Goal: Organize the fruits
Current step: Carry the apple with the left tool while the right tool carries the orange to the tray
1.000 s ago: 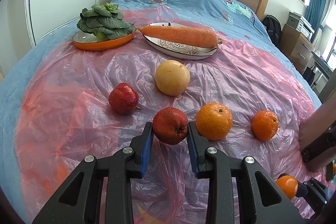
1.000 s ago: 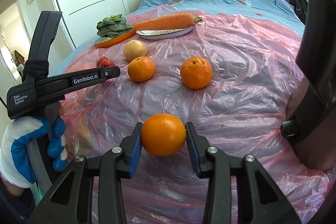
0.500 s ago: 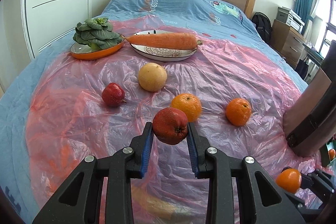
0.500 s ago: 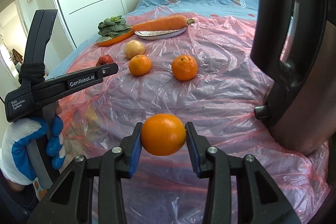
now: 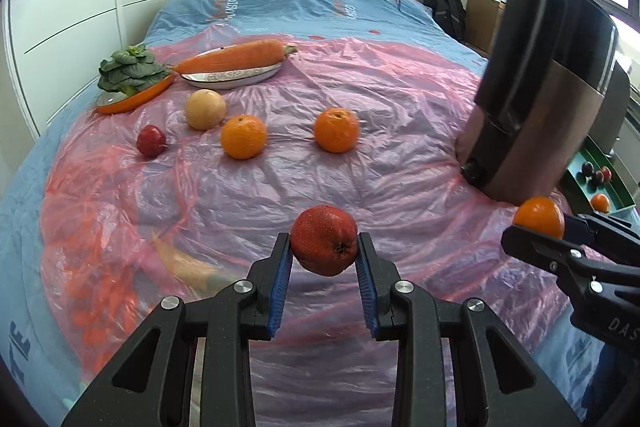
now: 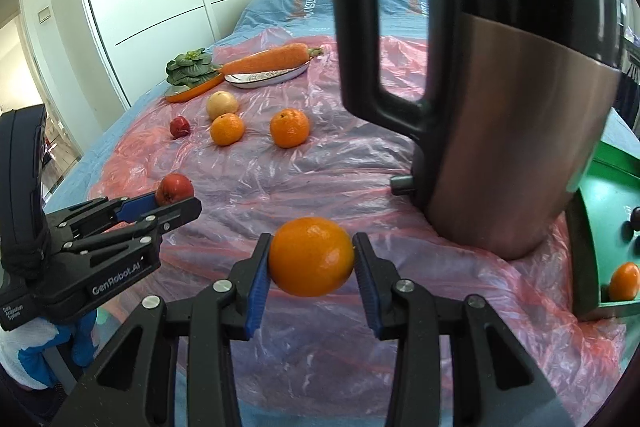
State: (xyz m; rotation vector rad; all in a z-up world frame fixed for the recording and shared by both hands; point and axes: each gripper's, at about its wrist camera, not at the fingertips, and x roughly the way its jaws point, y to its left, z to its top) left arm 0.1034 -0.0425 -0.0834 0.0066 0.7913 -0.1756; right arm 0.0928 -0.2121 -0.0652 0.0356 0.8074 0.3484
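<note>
My left gripper (image 5: 324,257) is shut on a red apple (image 5: 324,245) and holds it above the pink plastic sheet; it also shows in the right wrist view (image 6: 168,205). My right gripper (image 6: 310,259) is shut on an orange (image 6: 311,257), seen in the left wrist view (image 5: 539,217) at the right. On the sheet lie two oranges (image 5: 243,137) (image 5: 337,129), a yellow round fruit (image 5: 205,109) and a small red apple (image 5: 151,141). A green tray (image 6: 600,227) at the right holds an orange (image 6: 624,281) and dark fruits.
A steel kettle with a black handle (image 6: 500,107) stands between the sheet and the green tray. At the back, a carrot (image 5: 236,55) lies on a white plate and bok choy (image 5: 128,69) on an orange plate. A wardrobe runs along the left.
Both grippers have pulled back and swung right with their fruit. The loose fruit now looks farther away, and the kettle and green tray have come into view.
</note>
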